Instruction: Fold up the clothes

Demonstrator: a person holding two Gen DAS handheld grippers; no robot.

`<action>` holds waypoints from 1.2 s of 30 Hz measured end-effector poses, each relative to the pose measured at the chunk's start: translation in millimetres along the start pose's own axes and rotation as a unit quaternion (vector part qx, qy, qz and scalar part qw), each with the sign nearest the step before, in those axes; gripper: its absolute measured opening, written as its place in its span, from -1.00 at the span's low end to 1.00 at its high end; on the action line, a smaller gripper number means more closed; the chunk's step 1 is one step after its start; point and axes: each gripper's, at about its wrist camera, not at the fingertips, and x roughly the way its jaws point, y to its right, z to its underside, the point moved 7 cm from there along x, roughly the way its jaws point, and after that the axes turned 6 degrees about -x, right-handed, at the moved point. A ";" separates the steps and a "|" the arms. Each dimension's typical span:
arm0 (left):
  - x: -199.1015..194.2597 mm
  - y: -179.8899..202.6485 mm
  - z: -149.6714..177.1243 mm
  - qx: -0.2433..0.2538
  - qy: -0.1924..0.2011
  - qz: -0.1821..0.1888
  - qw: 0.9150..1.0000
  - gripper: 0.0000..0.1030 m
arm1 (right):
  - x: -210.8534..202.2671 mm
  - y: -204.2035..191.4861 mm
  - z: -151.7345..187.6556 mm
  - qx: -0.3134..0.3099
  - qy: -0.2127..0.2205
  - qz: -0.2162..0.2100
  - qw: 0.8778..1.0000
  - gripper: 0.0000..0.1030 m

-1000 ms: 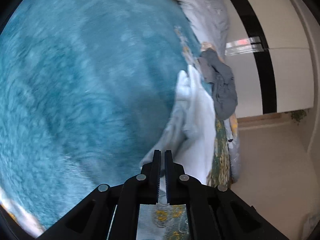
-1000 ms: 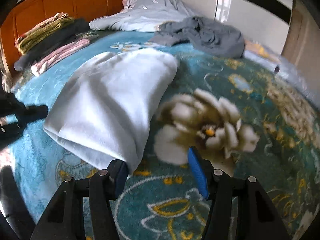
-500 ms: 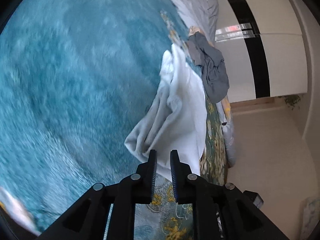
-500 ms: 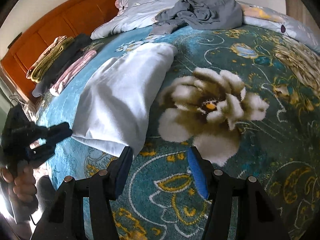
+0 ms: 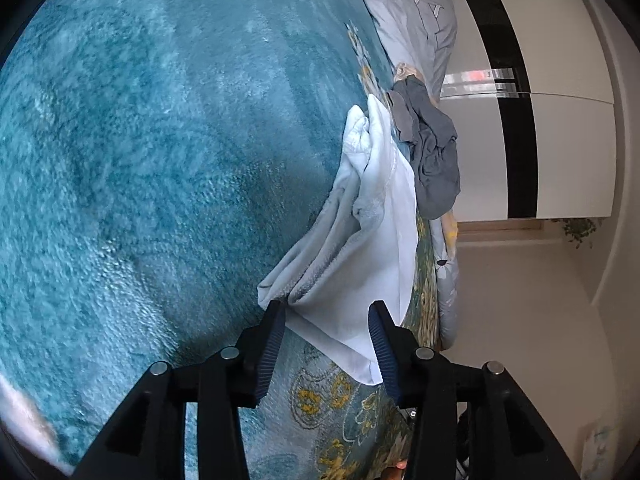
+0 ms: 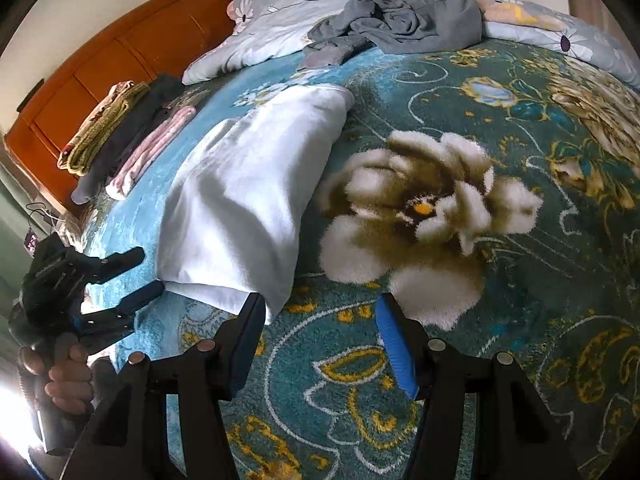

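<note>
No writing seems legible; left gripper [image 5: 326, 322] opening over white garment [image 5: 360, 264], right gripper [image 6: 320, 320] agape.

Frame edge cuts off the person's hand [image 6: 68, 380].

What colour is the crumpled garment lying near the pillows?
Grey; the crumpled garment shows best in the right wrist view.

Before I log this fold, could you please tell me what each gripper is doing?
Left gripper: jaws opening, pads off the white garment.
Right gripper: open, holding nothing.
</note>
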 end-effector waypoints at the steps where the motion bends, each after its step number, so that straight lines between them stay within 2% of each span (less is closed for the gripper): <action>1: -0.8 -0.3 1.0 0.000 0.000 0.001 1.000 -0.08 | -1.7 0.5 -1.3 -0.003 0.001 0.002 1.000 0.14; 6: 1.2 5.4 -0.7 0.006 0.006 0.010 1.000 -0.16 | -4.7 5.3 -3.7 -0.004 0.003 0.006 1.000 0.14; 9: -0.4 9.6 -2.9 0.019 0.013 0.005 1.000 -0.29 | -1.9 7.5 -1.4 0.002 -0.003 0.005 1.000 0.14; 11: 4.0 10.0 -5.9 0.027 0.013 -0.009 1.000 -0.57 | 0.1 7.4 0.1 0.006 -0.007 0.002 1.000 0.14; 12: 4.7 9.0 -6.3 0.027 0.015 -0.012 0.999 -0.63 | 1.0 7.2 0.6 0.007 -0.009 0.000 1.000 0.14; 13: 5.3 7.9 -6.5 0.026 0.017 -0.014 0.999 -0.81 | 1.7 6.9 1.1 0.008 -0.010 -0.001 1.000 0.14; 14: 5.8 6.8 -6.8 0.026 0.019 -0.016 0.999 -0.87 | 2.1 6.6 1.1 0.009 -0.010 -0.001 1.000 0.14; 19: -13.5 9.9 -13.1 0.040 0.062 -0.028 0.997 -0.89 | 0.6 5.7 -0.1 0.013 -0.007 -0.008 1.000 0.14; 25: -7.2 -7.0 -12.8 0.017 0.046 -0.033 0.998 -0.88 | 4.2 1.4 -0.6 0.035 -0.012 -0.051 0.998 0.15; 28: -3.5 -11.2 -7.4 0.015 0.034 -0.038 0.999 -0.86 | 13.1 -4.1 -1.1 0.066 -0.024 -0.098 0.993 0.14; 32: -8.0 -13.6 -7.8 0.005 0.037 -0.034 0.999 -0.86 | 27.5 0.1 -7.7 0.128 -0.025 -0.137 0.982 0.14; 36: -10.3 -14.1 -7.4 0.001 0.034 -0.023 0.999 -0.81 | 36.1 0.1 -17.5 0.164 -0.025 -0.176 0.970 0.14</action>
